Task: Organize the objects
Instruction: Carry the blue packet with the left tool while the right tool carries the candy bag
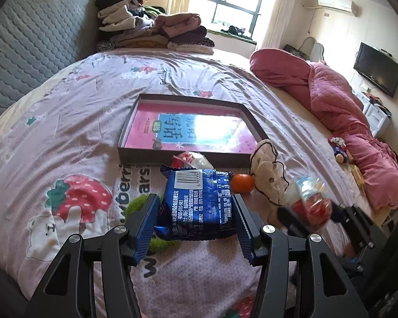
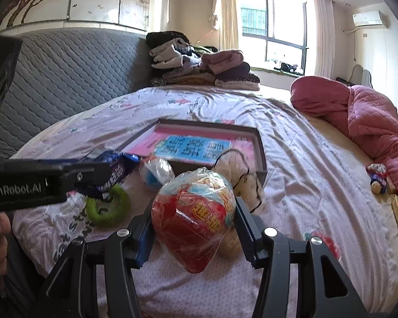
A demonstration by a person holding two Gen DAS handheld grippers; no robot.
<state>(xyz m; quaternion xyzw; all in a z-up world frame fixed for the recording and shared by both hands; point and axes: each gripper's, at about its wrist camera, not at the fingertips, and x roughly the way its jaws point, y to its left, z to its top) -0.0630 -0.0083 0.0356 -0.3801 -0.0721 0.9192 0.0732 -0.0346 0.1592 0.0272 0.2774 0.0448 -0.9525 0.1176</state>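
My left gripper (image 1: 195, 198) is shut on a blue snack packet (image 1: 199, 212), held barcode-up just above the bedsheet. My right gripper (image 2: 193, 206) is shut on a clear bag with red and blue print (image 2: 193, 225), also lifted off the bed. Each gripper shows in the other's view: the right gripper (image 1: 313, 212) is blurred at the right, the left gripper (image 2: 98, 177) comes in from the left with the blue packet (image 2: 119, 167). A shallow dark box (image 1: 146, 157) holding a pink book lies just beyond both. An orange (image 1: 242, 182) and a cream plush toy (image 1: 268, 175) lie beside the box.
A green fuzzy ring (image 2: 108, 206) and a small clear packet (image 2: 156, 172) lie near the box (image 2: 261, 153). Folded clothes (image 1: 151, 29) are stacked by the grey headboard. A pink quilt (image 1: 339, 111) runs along the right side, with small toys (image 2: 376, 177) beside it.
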